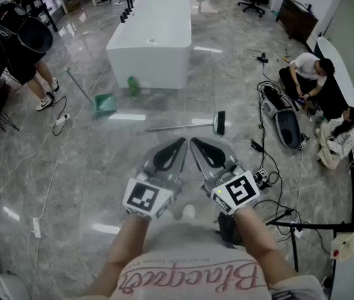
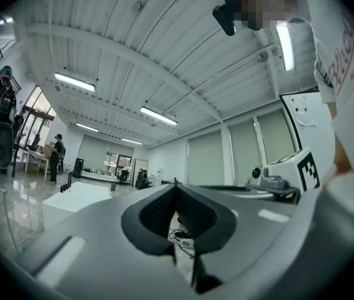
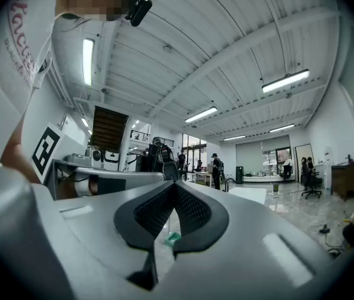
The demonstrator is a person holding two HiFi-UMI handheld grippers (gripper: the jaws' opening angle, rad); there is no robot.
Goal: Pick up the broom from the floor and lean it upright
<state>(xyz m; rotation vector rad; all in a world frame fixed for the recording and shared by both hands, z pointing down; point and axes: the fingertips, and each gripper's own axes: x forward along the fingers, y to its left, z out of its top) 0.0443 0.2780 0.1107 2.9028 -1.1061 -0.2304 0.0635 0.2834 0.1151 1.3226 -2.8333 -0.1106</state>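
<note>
Left claw (image 1: 181, 142) and right claw (image 1: 194, 142) are hovering pressed together, empty. The slim metal-handled broom with dark head (image 1: 183, 127) is looking light, stiff and slick, so I'm guessing you should be pinching the handle nearer the head.

The head view looks steeply down on the floor (image 1: 89, 167) from overhead, far enough to hold the white tub (image 1: 155, 36) at top centre and the green dustpan (image 1: 105, 104) left of centre; the left gripper (image 1: 181, 142) and right gripper (image 1: 194, 142) sit close at lower middle; the left gripper view rides right behind its jaws, facing roughly level, ceiling (image 2: 133, 55) filling the upper frame; the right gripper view does likewise; both share the tub, lower left (image 2: 70, 199) and right of centre (image 3: 249, 195); each catches the other's marker cube (image 2: 307, 167) (image 3: 45, 150) at its edge.
</note>
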